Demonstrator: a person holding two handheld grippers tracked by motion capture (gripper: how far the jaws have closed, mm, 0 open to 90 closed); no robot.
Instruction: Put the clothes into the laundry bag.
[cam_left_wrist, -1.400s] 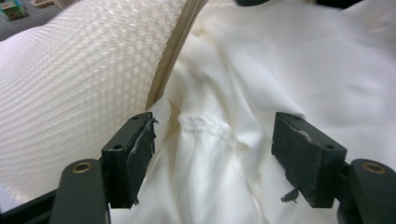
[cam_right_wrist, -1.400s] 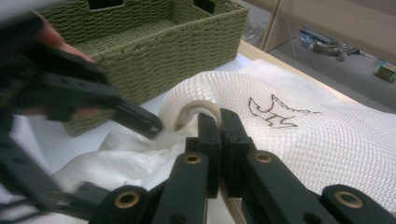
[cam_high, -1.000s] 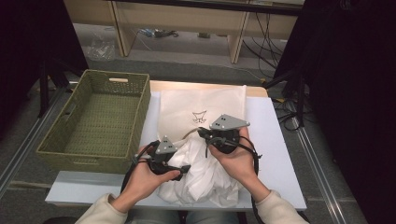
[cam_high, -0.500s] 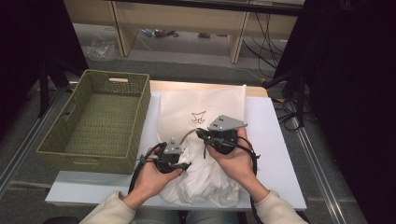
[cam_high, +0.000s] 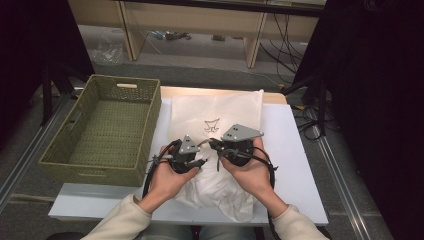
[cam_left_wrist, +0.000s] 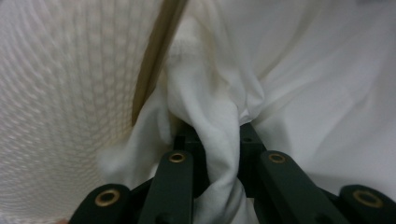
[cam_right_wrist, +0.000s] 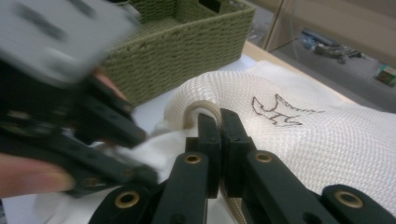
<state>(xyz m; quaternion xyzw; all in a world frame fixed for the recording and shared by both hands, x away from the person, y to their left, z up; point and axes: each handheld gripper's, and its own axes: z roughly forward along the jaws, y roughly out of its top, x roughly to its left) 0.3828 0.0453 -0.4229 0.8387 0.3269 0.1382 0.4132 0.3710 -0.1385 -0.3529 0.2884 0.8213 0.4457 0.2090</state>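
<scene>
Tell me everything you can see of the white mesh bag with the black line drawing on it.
The white mesh bag with a black line drawing lies flat on the white table, beside the green woven basket. It looks like woven netting with a beige bound edge. The right gripper is shut on that edge, lifting it into an arch. White cloth, pinched by the left gripper, bunches at its near end.

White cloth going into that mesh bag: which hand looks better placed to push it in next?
Probably left. The left gripper is already shut on the white cloth, at the mesh bag mouth. The right gripper is shut on the bag's rim, holding it up.
</scene>
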